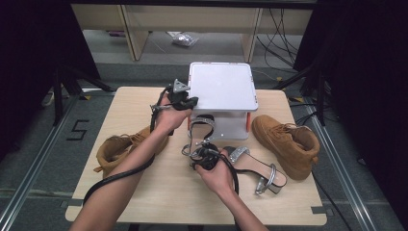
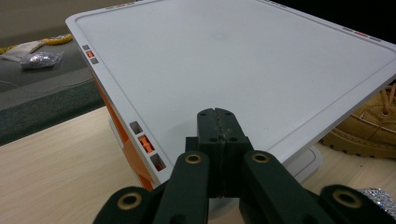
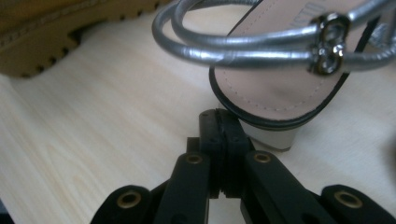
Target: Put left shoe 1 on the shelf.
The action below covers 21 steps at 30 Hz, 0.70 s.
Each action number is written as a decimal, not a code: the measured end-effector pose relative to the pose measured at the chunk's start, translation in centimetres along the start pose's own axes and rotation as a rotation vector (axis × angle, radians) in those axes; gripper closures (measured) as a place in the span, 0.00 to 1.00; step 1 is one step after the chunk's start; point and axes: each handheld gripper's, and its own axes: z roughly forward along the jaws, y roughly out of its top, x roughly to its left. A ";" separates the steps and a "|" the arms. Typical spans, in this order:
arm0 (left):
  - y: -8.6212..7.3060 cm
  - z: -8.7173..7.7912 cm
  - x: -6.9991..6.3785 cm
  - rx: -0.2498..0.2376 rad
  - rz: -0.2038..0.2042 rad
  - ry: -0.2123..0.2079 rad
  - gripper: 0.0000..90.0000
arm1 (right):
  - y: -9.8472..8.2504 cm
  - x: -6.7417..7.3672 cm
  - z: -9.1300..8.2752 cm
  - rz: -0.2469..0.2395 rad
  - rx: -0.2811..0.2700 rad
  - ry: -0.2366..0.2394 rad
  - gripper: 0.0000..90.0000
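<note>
A white lidded box (image 1: 222, 86) stands at the back middle of the table. My left gripper (image 1: 191, 102) is at the lid's left edge; in the left gripper view it (image 2: 218, 117) is shut and empty over the white lid (image 2: 243, 65). Two silver strappy sandals lie in front of the box: one (image 1: 201, 129) leans against it, the other (image 1: 257, 169) lies to the right. My right gripper (image 1: 200, 154) is shut and empty, with its tips (image 3: 218, 117) at the heel of the silver sandal (image 3: 275, 88).
A tan boot (image 1: 120, 148) lies on the left of the wooden table (image 1: 163, 197) and another (image 1: 288, 142) stands on the right. Orange latches (image 2: 146, 143) sit on the box's side. Table legs and cables are beyond the far edge.
</note>
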 end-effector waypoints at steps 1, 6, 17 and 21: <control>0.0 0.0 0.0 -0.002 -0.001 0.000 1.00 | 0.2 -0.2 -0.1 -0.014 -0.013 -0.005 1.00; 0.0 0.0 0.0 0.003 0.001 0.002 1.00 | 1.1 -0.8 -0.1 -0.006 -0.013 -0.020 1.00; 0.0 -0.1 0.1 0.015 0.016 -0.004 1.00 | 2.8 -2.4 0.5 0.009 -0.042 -0.072 1.00; 0.0 -0.1 0.1 0.015 0.012 -0.003 1.00 | 3.9 -2.8 0.6 0.001 -0.054 -0.095 1.00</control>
